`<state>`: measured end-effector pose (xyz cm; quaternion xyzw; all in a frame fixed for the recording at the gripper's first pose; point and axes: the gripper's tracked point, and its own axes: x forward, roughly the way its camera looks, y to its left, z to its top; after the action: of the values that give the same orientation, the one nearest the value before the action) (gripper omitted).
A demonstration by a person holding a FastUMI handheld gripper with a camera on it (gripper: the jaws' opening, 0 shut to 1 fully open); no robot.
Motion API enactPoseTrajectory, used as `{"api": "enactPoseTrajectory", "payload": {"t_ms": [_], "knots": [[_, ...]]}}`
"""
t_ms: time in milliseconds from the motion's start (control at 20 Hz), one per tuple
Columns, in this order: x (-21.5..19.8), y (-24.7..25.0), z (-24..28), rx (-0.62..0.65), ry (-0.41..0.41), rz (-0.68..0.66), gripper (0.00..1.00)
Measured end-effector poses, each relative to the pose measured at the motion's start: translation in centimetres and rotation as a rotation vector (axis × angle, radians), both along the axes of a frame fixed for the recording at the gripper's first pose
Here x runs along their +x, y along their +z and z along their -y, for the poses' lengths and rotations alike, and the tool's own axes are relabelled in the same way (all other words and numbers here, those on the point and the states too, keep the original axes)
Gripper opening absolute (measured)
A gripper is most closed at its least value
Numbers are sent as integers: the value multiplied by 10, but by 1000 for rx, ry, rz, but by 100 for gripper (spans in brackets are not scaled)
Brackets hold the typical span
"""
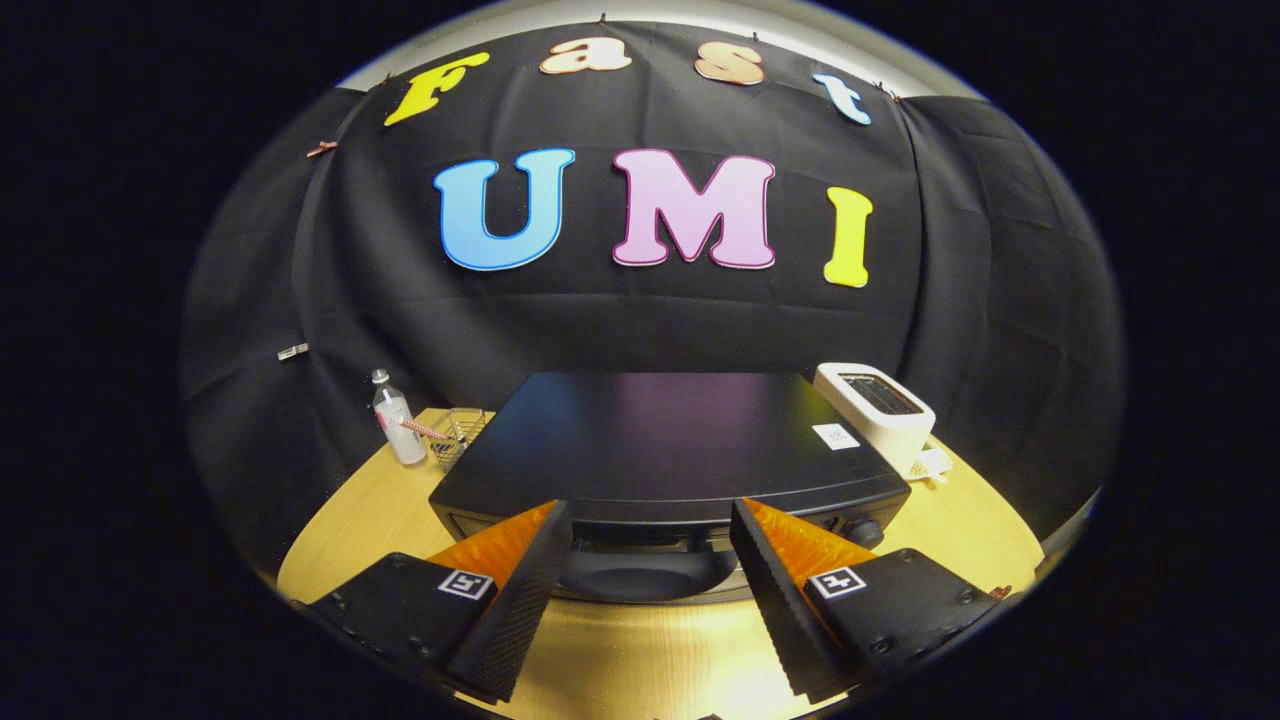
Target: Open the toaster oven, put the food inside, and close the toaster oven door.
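Note:
A black toaster oven (660, 440) stands on the wooden table (350, 520), seen from above and in front. Its flat top faces me and its front face with the door handle (640, 540) lies just ahead of my fingers. A round knob (862, 531) shows at the front right. My gripper (650, 540) is open, one finger on each side of the handle, with nothing pressed between them. Whether the door is ajar I cannot tell. The food is hidden from me.
A white pop-up toaster (880, 412) stands at the oven's right rear corner. Left of the oven are a small clear bottle (397, 420) and a wire basket (458, 435). Black cloth walls close in the booth behind the table.

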<state>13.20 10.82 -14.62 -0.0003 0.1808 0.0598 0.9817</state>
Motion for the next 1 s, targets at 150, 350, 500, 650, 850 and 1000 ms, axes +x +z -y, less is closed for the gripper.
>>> {"api": "enactPoseTrajectory", "payload": {"t_ms": [150,350,500,650,850,1000], "knots": [[3,-11,-2,-16,6,-22,98],[5,-19,-2,-1,-5,-49,98],[6,-21,-3,-11,3,-39,99],[3,-22,-3,0,9,-62,99],[-11,-28,-2,3,23,-79,99],[-25,-30,1,0,25,-73,99]]}}
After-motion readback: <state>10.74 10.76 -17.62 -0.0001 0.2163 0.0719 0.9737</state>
